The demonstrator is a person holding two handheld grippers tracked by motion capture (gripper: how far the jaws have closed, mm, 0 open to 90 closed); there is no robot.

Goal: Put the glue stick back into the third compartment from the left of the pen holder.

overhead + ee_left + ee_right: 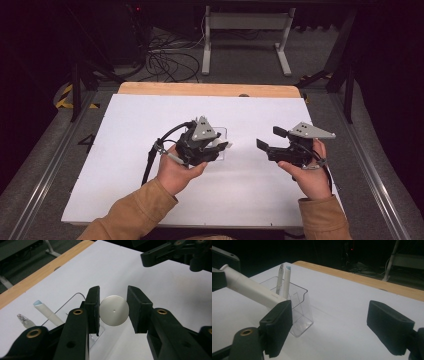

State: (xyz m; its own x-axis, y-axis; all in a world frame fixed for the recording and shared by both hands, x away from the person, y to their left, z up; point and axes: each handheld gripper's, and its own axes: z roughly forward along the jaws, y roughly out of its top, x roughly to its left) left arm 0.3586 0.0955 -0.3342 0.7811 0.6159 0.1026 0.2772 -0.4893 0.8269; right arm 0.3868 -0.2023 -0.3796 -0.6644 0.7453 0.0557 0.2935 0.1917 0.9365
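Observation:
My left gripper (224, 146) is shut on a white marker (249, 288) and holds it level just above a clear plastic holder (221, 134) in the middle of the white table. In the left gripper view the marker's round silver end (114, 310) sits between the pads of my left gripper (113, 291). In the holder (299, 315) stand a white pen with a pale blue tip (286, 280) and a clear pen (280, 277). To the right of the holder, my right gripper (270, 138) is open with nothing between its jaws and points left toward it.
A white sheet (150, 120) covers the table, and a wooden edge (200, 89) runs along its far side. Beyond it are a white table frame (245, 30) and loose cables (165, 60) on the floor. Metal rails flank the table.

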